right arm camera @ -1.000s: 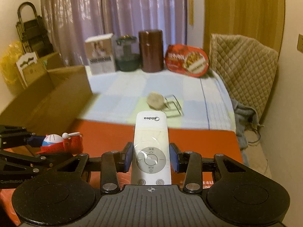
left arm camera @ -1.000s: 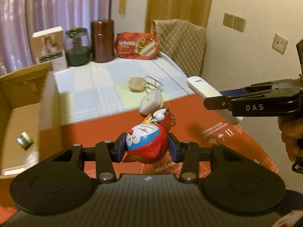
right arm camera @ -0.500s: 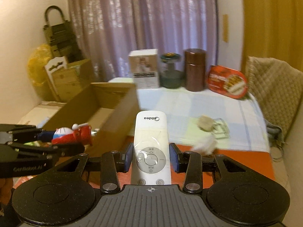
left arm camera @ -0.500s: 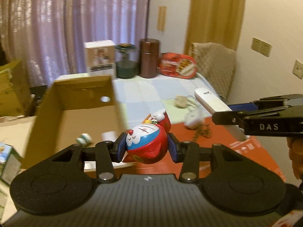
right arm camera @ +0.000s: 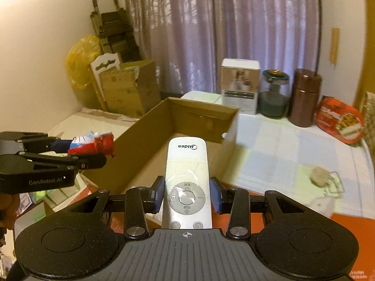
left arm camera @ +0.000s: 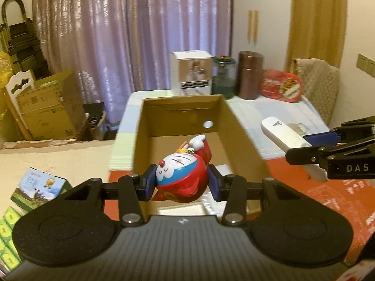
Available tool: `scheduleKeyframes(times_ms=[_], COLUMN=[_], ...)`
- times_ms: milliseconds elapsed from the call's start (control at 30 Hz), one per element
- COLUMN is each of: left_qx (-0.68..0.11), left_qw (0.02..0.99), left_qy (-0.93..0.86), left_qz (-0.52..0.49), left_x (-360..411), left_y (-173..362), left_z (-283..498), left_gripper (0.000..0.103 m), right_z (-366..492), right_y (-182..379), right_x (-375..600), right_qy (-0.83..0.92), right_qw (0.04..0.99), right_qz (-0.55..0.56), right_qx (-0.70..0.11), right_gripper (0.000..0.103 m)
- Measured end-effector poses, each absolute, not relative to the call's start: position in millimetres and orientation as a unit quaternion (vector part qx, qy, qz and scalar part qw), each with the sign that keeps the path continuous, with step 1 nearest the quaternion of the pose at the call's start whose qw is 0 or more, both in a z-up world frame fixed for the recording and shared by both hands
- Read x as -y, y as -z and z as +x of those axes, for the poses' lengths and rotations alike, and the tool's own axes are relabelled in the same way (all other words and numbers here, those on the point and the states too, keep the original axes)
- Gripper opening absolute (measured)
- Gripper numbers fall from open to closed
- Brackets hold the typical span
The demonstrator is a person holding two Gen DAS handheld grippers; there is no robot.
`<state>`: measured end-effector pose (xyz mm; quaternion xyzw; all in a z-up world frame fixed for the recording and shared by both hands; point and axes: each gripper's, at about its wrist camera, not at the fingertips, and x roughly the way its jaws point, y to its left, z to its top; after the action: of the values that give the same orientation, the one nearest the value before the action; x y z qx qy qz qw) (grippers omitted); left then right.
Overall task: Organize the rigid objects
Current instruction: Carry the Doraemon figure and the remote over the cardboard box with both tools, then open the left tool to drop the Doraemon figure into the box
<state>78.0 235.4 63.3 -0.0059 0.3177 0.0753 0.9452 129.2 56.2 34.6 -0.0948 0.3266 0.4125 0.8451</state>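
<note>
Toy: a red and blue cat figure (left arm camera: 181, 178), pinched between the blue pads of the left gripper (left arm camera: 181, 182), held over the open box (left arm camera: 225, 114).
Remote: a white remote (right arm camera: 186, 182), pinched at its button ring by the right gripper (right arm camera: 186, 197), its far end pointing at the box's near wall.
Box: brown cardboard, open on top, a round hole in its far wall; white flat items lie on its floor.
Surface: a pale checked cloth (right arm camera: 276, 154), with red printed cardboard (left arm camera: 328, 196) at the near edge.
Back row: a white carton (left arm camera: 191, 72), a green jar (left arm camera: 223, 77), a brown canister (left arm camera: 250, 78), a red tin (left arm camera: 281, 86).
Room: purple curtains (left arm camera: 131, 30), cream walls, stacked cartons (left arm camera: 46, 107) at left, a quilted chair back (left arm camera: 321, 86) at right.
Writing: "Midea" on the remote; "DAS" on the right gripper's side; "GenRobot.AI" on the left gripper's side.
</note>
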Motion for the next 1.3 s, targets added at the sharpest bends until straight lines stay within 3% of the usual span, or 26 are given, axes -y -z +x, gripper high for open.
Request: scheduleKeyframes(times_ms=[700,1300], left_qx=[-0.371,-0.389], left_qw=[0.926,0.918], left_qy=[-0.074,-0.07], left_qz=[0.017,0.033], left_x=[-266,-265], left_y=[-1,16], left_z=[144,162], left_gripper=[0.04,0.041], right_z=[198,202], right_y=[8,20], right_x=[-114,-124], right_qy=[-0.393,-0.394], right_qw=[0.835,0.832], right_qz=[-0.088,-0.085], right_qx=[-0.375,-0.382], right_gripper=[0.037,0.037])
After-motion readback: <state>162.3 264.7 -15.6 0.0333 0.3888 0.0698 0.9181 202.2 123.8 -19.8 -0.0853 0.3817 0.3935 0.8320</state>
